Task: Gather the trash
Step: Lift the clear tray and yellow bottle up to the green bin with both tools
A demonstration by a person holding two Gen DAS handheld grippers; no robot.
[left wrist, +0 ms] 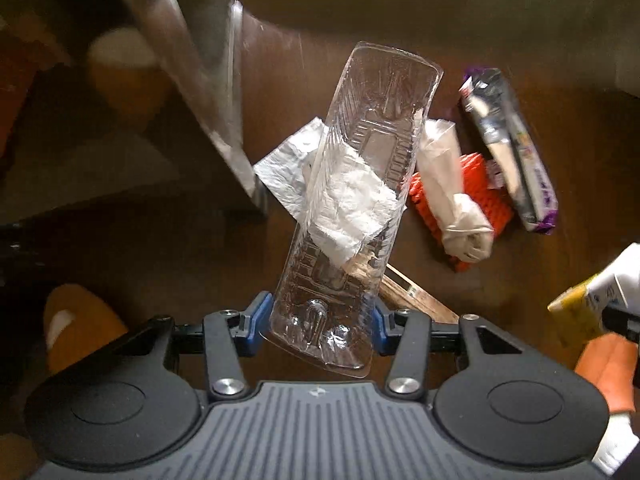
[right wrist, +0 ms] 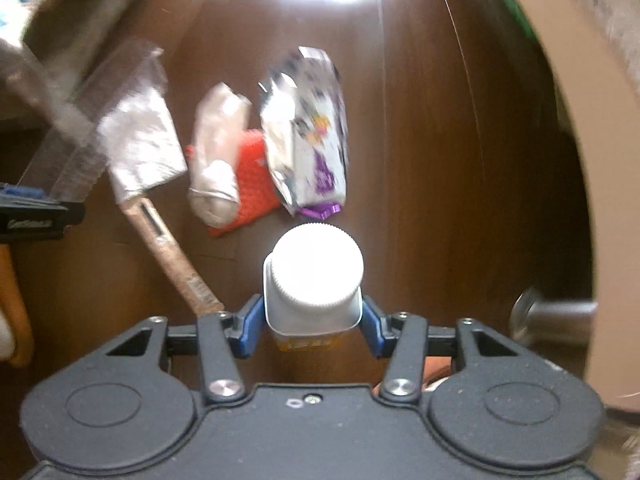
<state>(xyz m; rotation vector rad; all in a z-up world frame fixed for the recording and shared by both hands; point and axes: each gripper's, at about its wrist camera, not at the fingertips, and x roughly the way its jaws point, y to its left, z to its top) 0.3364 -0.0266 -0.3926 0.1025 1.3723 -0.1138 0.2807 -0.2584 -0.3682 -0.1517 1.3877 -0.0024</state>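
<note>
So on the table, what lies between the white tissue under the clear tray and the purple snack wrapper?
A knotted white plastic bag lying on orange netting sits between the tissue and the wrapper; both wrist views show it.

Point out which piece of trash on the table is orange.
The orange mesh, lying under the white wrapper and beside the purple packet; nothing else lying there is orange.

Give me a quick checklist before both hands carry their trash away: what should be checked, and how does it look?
1. Left gripper clamped on the clear tray: ok.
2. Tissue secure in the tray: cannot tell.
3. Right gripper clamped on the carton: ok.
4. Carton's cap on: ok.
5. Table cleared: not ok; wrapper, orange net and paper roll remain.
6. Bin within reach: cannot tell.
</note>
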